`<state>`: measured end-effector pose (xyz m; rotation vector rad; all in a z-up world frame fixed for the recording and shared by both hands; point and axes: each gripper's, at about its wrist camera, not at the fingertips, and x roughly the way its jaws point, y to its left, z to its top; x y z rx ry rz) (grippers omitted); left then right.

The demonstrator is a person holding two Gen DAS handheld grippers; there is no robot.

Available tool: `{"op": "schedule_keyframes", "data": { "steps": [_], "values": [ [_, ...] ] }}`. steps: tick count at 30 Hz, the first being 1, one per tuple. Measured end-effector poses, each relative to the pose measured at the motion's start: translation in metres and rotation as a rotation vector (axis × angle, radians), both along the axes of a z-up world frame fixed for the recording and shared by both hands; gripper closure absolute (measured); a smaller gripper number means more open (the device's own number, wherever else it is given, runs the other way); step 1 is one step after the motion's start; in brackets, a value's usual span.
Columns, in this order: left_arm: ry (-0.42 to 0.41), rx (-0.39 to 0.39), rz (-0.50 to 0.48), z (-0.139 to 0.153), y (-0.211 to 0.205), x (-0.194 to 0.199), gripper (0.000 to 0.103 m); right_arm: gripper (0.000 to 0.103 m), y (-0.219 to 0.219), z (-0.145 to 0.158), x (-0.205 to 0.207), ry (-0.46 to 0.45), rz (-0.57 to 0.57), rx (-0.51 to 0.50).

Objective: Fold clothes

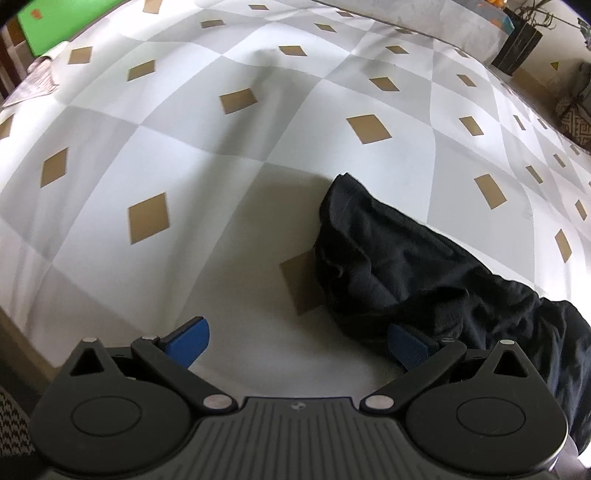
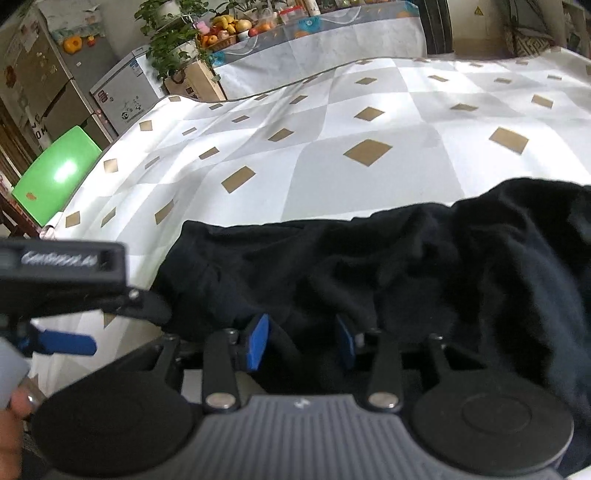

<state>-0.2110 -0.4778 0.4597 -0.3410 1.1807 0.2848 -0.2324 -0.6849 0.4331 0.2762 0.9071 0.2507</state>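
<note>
The left gripper [image 1: 297, 341] is spread wide, its right pad touching the edge of the black garment [image 1: 406, 266] crumpled to its right. The right gripper [image 2: 301, 341] hangs parted over the same cloth, on the checked tablecloth [image 2: 332, 122].

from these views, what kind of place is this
Most likely a home living or dining room: a fruit-laden side table, leafy potted plants and a grey fridge stand behind the diamond-patterned cloth-covered table.

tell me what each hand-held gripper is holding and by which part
Nothing is held. The left hand-held gripper is wide open beside the black garment; the right hand-held gripper is open over its near edge.
</note>
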Motion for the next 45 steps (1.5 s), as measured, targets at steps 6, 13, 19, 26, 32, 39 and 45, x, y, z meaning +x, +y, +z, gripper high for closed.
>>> {"op": "schedule_keyframes", "data": {
  "steps": [6,13,19,26,32,39,45],
  "values": [
    [0.032,-0.012,0.006,-0.009,-0.001,0.019,0.000,0.062,0.004,0.012,-0.003,-0.035,0.050,-0.026],
    [0.084,0.020,-0.048,-0.008,0.003,0.035,0.000,0.059,0.029,0.018,0.002,-0.056,0.228,-0.142],
    [0.088,-0.004,-0.062,-0.009,0.011,0.044,0.000,0.057,0.044,0.016,0.014,-0.066,0.365,-0.242],
    [0.100,-0.100,-0.010,-0.020,0.016,0.048,0.000,0.054,0.048,0.011,0.035,-0.047,0.498,-0.261],
    [0.087,-0.083,0.001,-0.019,0.018,0.053,0.000,0.053,0.048,0.017,0.050,-0.097,0.581,-0.265],
    [0.041,-0.148,0.001,0.001,0.025,0.049,0.000,0.053,0.042,0.015,0.057,-0.102,0.559,-0.168],
    [0.038,-0.138,-0.016,0.007,0.033,0.038,0.000,0.053,0.043,0.016,0.064,-0.100,0.544,-0.111]
  ]
}}
